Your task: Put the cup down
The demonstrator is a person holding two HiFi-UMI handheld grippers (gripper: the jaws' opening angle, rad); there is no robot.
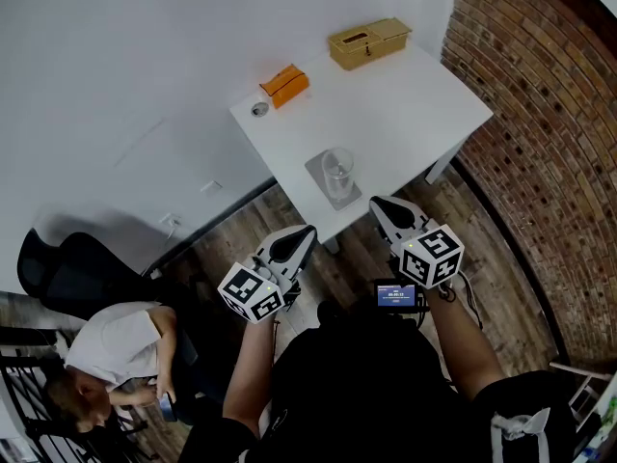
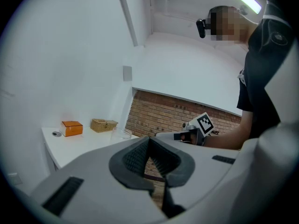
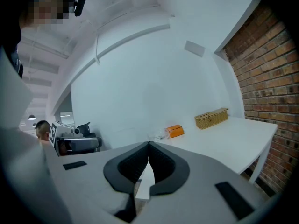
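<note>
I judge put-down done | clear glass cup (image 1: pixel 338 173) upright on grey square mat (image 1: pixel 322 191) at white table (image 1: pixel 405 104) near edge | left gripper (image 1: pixel 305 231), right gripper (image 1: pixel 379 204) clenched, empty, off the table | next: I keep clear

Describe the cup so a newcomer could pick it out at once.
Start at the white table beside the brick wall. At its near edge lies a grey mat, and the cup stands on it. It is the only clear glass thing there; the orange box and wicker box sit at the far edge.
</note>
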